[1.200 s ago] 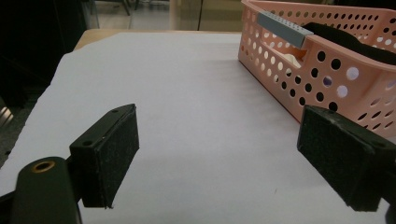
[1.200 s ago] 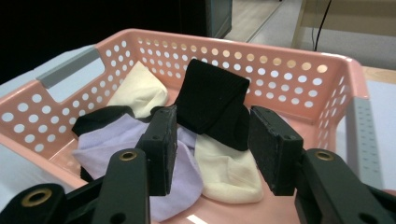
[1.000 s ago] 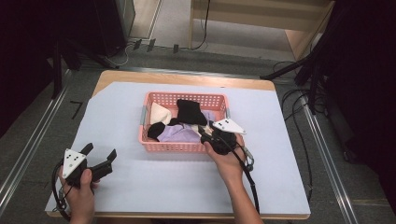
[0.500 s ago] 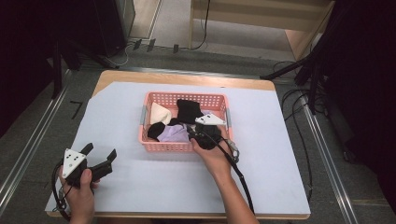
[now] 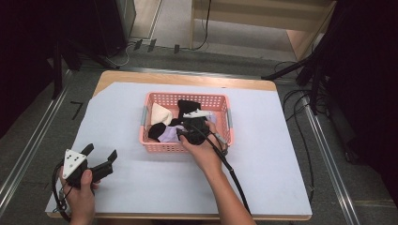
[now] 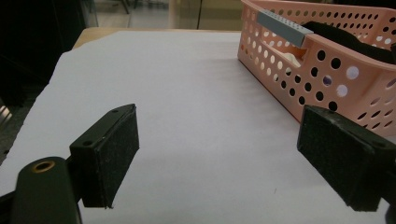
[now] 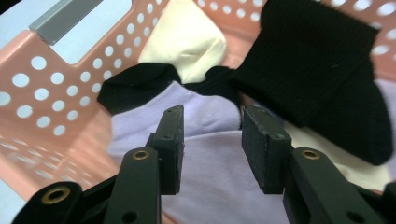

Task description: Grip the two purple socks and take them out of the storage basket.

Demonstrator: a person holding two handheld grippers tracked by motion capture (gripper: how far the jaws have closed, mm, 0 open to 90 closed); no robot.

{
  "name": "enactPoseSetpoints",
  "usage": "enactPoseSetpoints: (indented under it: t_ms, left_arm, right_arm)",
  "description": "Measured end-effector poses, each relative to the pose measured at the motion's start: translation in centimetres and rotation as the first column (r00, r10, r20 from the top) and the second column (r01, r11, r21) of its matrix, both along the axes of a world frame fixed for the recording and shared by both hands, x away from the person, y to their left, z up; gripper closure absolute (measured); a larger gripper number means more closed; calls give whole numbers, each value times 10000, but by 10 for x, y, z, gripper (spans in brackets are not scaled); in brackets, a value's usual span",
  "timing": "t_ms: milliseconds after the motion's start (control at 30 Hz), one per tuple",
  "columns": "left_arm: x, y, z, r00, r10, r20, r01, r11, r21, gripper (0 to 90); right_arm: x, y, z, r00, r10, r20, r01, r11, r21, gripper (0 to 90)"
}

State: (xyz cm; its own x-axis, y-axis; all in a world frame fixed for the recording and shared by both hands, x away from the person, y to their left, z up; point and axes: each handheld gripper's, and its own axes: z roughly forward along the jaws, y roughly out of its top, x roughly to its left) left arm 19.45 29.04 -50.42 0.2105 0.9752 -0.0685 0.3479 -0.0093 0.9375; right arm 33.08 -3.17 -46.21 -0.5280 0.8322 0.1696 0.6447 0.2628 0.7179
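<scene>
A pink perforated basket (image 5: pixel 184 96) stands mid-table and holds several socks: a cream one (image 5: pixel 160 114), a black ribbed one (image 5: pixel 187 106) and a lilac one with a black toe (image 5: pixel 167 136). My right gripper (image 5: pixel 181 131) is inside the basket. In the right gripper view its jaws (image 7: pixel 210 149) hover just over the lilac sock (image 7: pixel 140 135). They stand partly open and have just been opening, with no cloth pinched between the pads. The cream sock (image 7: pixel 187 42) and black sock (image 7: pixel 317 70) lie beyond. My left gripper (image 5: pixel 101 153) rests open at the front left, empty (image 6: pixel 233 158).
A white sheet (image 5: pixel 263 154) covers the wooden table, with bare room in front of and beside the basket (image 6: pixel 336 70). Cables and metal rails run along the floor at both sides. A grey handle strip (image 7: pixel 65 18) sits on the basket's left wall.
My right gripper has moved left across the basket, from its right rim to over the lilac sock. The left gripper has not moved.
</scene>
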Motion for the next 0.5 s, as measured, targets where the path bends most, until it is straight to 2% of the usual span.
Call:
enactPoseSetpoints:
  t_ms: [100, 133, 167, 233, 267, 367, 400, 467, 500]
  left_arm:
    - [0, 0, 0, 10000, -14, -6, 14, 10000, 2, 137]
    - [0, 0, 0, 10000, -13, -12, 13, 10000, -2, 137]
    - [0, 0, 0, 10000, -30, -5, 30, 10000, -13, 137]
    - [0, 0, 0, 10000, -35, -9, 35, 10000, -14, 137]
    - [0, 0, 0, 10000, -35, -22, 34, 10000, -16, 137]
    - [0, 0, 0, 10000, -31, -25, 31, 10000, -30, 137]
    - [1, 0, 0, 10000, -32, -29, 32, 10000, -40, 138]
    - [1, 0, 0, 10000, -37, -37, 37, 10000, -39, 137]
    - [1, 0, 0, 10000, -38, -47, 38, 10000, -55, 137]
  right_arm:
    - [3, 5, 2, 9990, -286, -355, 288, 9996, 43, 536]
    - [7, 6, 3, 9961, -579, -658, 585, 9983, 71, 458]
    - [7, 6, 3, 9961, -579, -658, 585, 9983, 71, 458]
    - [11, 9, 3, 9937, -1002, -503, 1005, 9949, 34, 423]
    - [15, 13, 0, 9901, -1288, -563, 1254, 9903, -598, 406]
    - [20, 17, -4, 9872, -1361, -832, 1293, 9881, -830, 396]
    - [23, 22, -7, 9845, -1345, -1122, 1229, 9870, -1039, 372]
    - [24, 24, -8, 9835, -1323, -1232, 1186, 9866, -1123, 357]
    - [26, 26, -10, 9833, -1256, -1317, 1080, 9852, -1329, 352]
